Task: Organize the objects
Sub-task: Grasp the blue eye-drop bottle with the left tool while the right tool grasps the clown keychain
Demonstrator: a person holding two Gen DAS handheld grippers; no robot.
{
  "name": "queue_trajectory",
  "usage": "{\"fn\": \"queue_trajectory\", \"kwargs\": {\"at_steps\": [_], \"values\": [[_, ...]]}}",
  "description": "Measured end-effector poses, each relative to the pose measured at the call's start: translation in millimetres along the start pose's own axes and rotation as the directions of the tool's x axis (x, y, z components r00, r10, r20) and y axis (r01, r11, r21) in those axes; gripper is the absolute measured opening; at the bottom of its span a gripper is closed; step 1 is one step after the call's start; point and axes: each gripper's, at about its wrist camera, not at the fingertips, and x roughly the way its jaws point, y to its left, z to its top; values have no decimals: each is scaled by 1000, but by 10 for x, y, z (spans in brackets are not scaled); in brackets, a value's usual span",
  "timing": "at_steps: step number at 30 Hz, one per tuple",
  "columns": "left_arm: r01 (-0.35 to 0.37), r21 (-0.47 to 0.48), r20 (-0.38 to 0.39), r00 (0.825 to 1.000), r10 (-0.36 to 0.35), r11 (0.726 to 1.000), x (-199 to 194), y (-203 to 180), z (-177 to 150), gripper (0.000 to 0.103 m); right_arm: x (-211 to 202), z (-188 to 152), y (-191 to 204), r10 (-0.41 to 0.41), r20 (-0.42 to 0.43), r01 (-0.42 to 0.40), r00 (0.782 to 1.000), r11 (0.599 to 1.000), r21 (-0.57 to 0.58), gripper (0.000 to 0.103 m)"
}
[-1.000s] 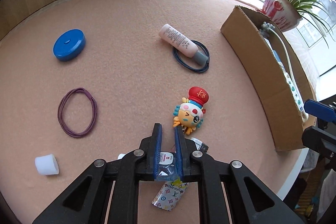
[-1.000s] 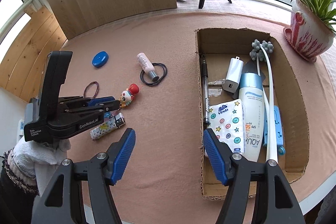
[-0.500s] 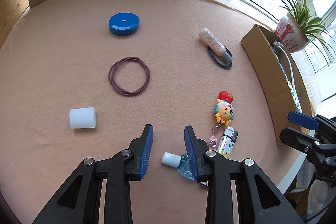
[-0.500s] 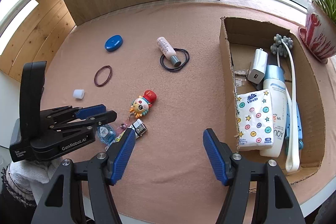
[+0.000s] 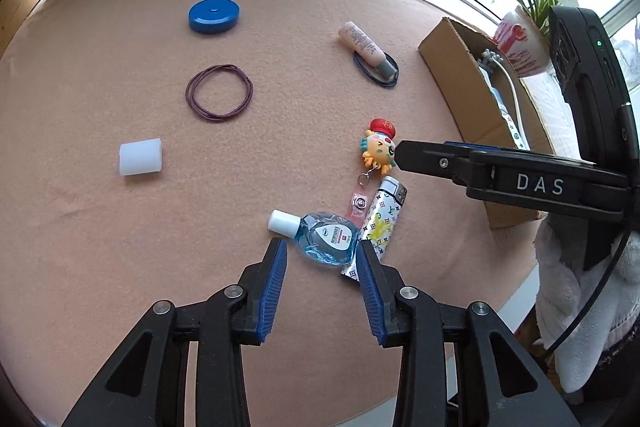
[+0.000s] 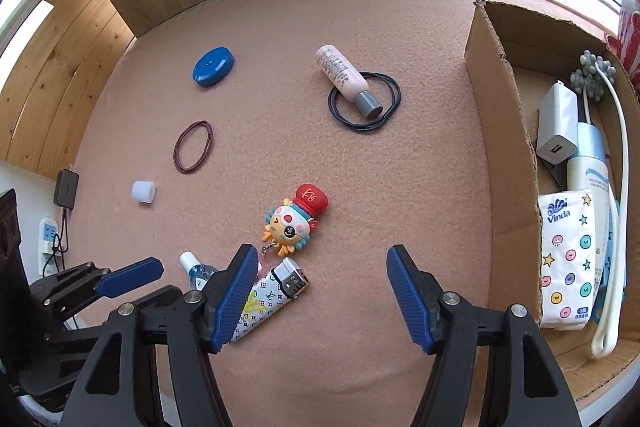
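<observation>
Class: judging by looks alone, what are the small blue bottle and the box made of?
Small blue bottle: probably clear glossy plastic, since blue liquid shows through and highlights glint; white cap looks opaque plastic.
Box: corrugated cardboard, matte brown, with ragged cut edges.

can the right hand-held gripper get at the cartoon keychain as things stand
Probably yes: the right hand-held gripper stands open just short of the cartoon keychain, nothing between them, though the lighter lies close by.
</observation>
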Motion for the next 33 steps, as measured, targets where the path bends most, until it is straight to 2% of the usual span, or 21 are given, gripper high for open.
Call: {"fn": "queue_trajectory", "kwargs": {"at_steps": [3,9,15,18,23,29,33], "values": [[-5,-19,-5,1000,4,1000,95,-17,-19,40,102,58,8,19,-28,-18,999,999,27,63],[-51,-6,2,999,51,999,243,-44,2,40,234,124,135,-15,-45,16,999,1000,10,63],[-113,24,29,993,112,993,268,-3,76,40,330,131,215,-89,-51,88,995,996,-31,63],[-137,7,40,990,137,991,244,125,137,40,346,135,212,-111,-45,109,993,993,-49,63],[-144,-31,51,988,146,989,173,361,231,40,329,146,120,-112,-34,110,993,992,-64,49],[-132,-49,48,990,135,990,132,464,251,40,294,142,-10,-104,-22,103,994,993,-55,38],[-137,-42,37,990,139,990,150,441,247,45,290,153,-40,-95,-22,94,995,995,-43,39]]}}
